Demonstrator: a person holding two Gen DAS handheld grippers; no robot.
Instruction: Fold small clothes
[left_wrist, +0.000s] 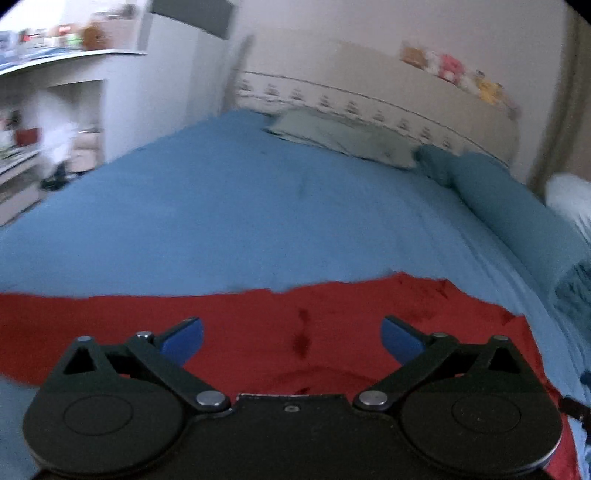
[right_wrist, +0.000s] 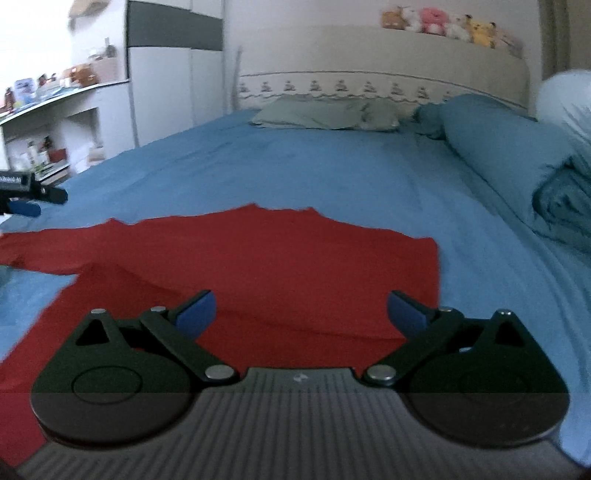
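Note:
A red garment (left_wrist: 258, 317) lies spread flat on the blue bed sheet (left_wrist: 258, 206). In the right wrist view the red garment (right_wrist: 258, 258) shows a sleeve reaching left and a raised fold near its front. My left gripper (left_wrist: 291, 338) is open and empty, hovering over the garment's near part. My right gripper (right_wrist: 301, 312) is open and empty, over the garment's right half. The left gripper's blue-tipped end (right_wrist: 26, 206) shows at the left edge of the right wrist view.
A grey-green pillow (right_wrist: 325, 112) lies at the headboard (right_wrist: 369, 62). A rolled blue duvet (right_wrist: 517, 155) runs along the bed's right side. Plush toys (right_wrist: 439, 20) sit on top of the headboard. White shelves and a wardrobe (right_wrist: 166, 74) stand to the left.

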